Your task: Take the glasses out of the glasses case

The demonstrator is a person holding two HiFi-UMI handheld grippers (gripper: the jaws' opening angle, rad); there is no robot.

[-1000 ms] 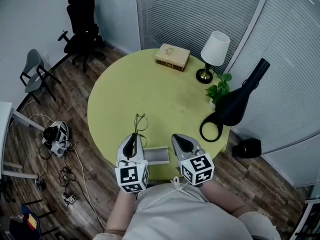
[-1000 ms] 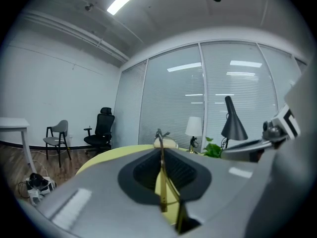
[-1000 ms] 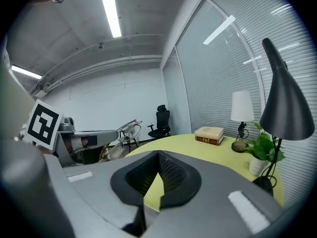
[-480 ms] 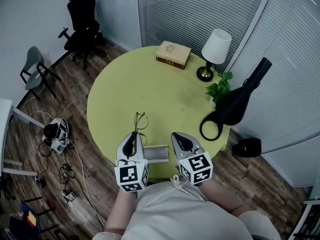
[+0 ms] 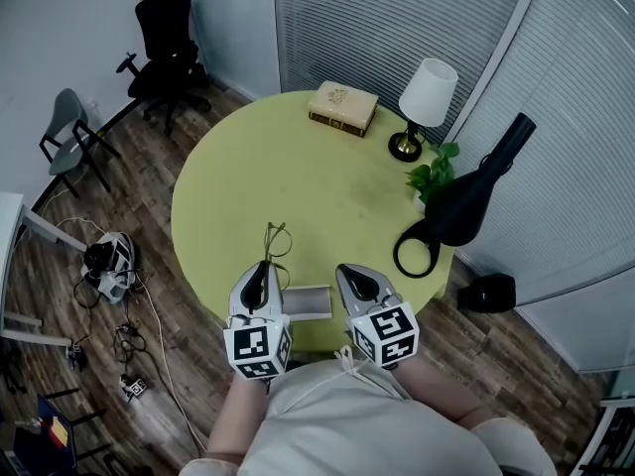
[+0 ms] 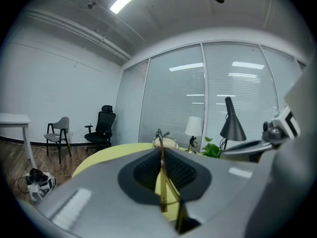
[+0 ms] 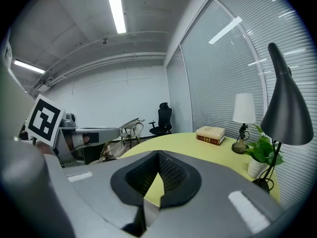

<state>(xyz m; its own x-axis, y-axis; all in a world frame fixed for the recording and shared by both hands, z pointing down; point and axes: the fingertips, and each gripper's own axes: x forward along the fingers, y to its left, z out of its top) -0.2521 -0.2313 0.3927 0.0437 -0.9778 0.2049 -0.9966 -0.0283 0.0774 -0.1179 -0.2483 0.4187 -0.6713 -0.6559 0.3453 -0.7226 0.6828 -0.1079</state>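
Grey left gripper (image 5: pixel 260 269) near level, pinching glasses (image 5: pixel 278 238); right gripper (image 5: pixel 347 270) closed, empty, tilted down

Two pale grey handheld units in shot: the left gripper (image 5: pixel 261 274) and the right gripper (image 5: pixel 349 274), each a smooth tapered shell with a dark oval recess on top; each carries a white marker cube (image 5: pixel 260 350) printed with black squares; up close, the jaw faces wear black ribbed pads (image 6: pixel 144 172) in a dark rounded surround; the person wears a light grey top (image 5: pixel 337 424); a white cord (image 5: pixel 349 363) is knotted at its front.
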